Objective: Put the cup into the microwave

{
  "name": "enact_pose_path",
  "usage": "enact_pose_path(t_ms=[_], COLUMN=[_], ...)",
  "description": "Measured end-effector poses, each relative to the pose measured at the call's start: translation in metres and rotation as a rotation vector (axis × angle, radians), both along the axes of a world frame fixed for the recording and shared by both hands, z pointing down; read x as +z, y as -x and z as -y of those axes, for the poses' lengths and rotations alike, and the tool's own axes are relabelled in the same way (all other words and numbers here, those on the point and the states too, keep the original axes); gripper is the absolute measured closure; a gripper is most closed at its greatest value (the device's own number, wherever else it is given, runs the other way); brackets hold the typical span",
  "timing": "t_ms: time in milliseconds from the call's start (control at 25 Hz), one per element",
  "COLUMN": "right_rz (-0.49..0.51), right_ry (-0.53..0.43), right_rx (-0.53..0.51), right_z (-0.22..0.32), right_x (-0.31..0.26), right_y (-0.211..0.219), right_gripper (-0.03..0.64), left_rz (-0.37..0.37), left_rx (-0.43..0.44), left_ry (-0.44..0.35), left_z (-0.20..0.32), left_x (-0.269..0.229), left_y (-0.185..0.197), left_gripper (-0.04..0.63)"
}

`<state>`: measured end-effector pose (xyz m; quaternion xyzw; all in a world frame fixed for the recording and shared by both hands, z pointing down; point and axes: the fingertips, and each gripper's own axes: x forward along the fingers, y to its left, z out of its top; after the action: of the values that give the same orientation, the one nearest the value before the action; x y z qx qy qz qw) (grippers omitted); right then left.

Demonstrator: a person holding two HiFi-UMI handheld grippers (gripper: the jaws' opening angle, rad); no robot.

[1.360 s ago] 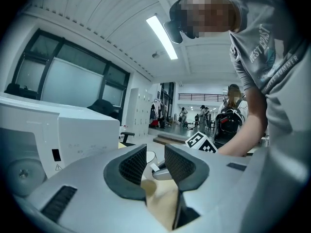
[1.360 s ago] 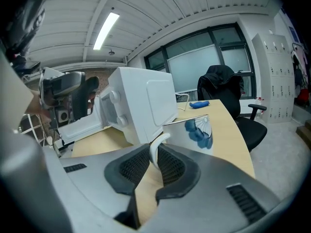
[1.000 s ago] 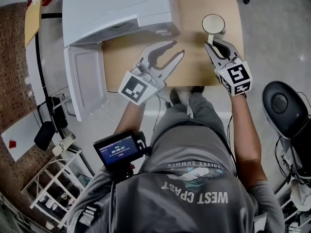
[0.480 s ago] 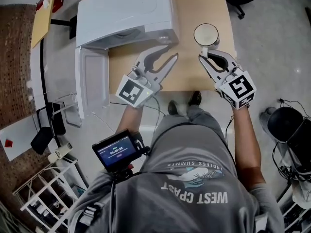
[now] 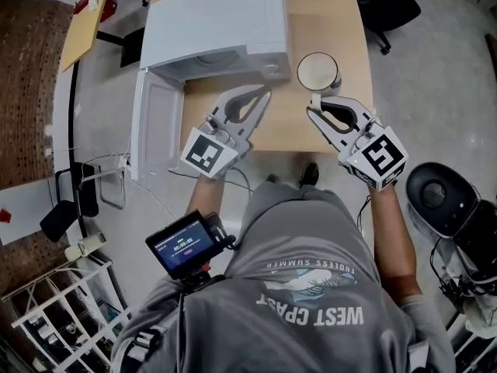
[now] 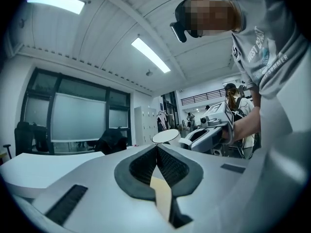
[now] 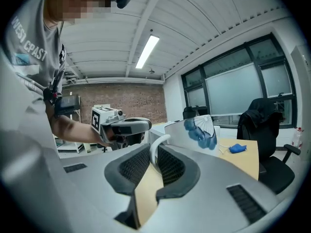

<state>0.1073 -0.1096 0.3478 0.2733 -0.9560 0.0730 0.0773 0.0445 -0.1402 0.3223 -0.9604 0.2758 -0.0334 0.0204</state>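
A white cup (image 5: 318, 72) with a blue pattern (image 7: 205, 130) hangs above the wooden table (image 5: 330, 22), just right of the white microwave (image 5: 217, 22). My right gripper (image 5: 312, 104) is shut on the cup's handle (image 7: 158, 150), which shows between its pads. The microwave's door (image 5: 159, 130) stands swung open to the left. In front of the oven's mouth my left gripper (image 5: 265, 93) is shut with nothing in it. From the left gripper view the cup's rim (image 6: 166, 136) and the right gripper (image 6: 208, 136) sit off to the right.
A blue object (image 7: 238, 148) lies on the far part of the table. Black office chairs (image 5: 388, 6) stand beyond it. On the floor are a black round base (image 5: 439, 196) at the right and a white wire rack (image 5: 62, 317) at the lower left.
My right gripper has risen with the cup, held by its handle, and moved left toward the microwave. My left gripper's jaws, apart before, have closed, and it has risen a little.
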Motion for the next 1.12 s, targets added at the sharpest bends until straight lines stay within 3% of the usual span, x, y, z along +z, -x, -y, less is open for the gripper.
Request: enact_pose_path(t_ms=[320,760,1120], right_rz=[0.008,0.010,0.026], right_ry=[-0.013,0.022,0.068], right_rx=[-0.103,-0.178,-0.188], right_z=[-0.018,-0.018,0.005], right_x=[-0.041,-0.025,0.003], right_y=[0.055,0.167,0.222], right_gripper=[0.557,0.557,0.557], left_rz=[-0.004,0.001,-0.017], left_rx=[-0.041,-0.080,-0.120], left_ry=[-0.018,0.008,0.031], left_z=[-0.016,-0.015,0.007], left_x=[-0.022,0.005,0.035], left_y=[0.052,0.155,0.208], left_gripper=[0.574,0.574,0.574])
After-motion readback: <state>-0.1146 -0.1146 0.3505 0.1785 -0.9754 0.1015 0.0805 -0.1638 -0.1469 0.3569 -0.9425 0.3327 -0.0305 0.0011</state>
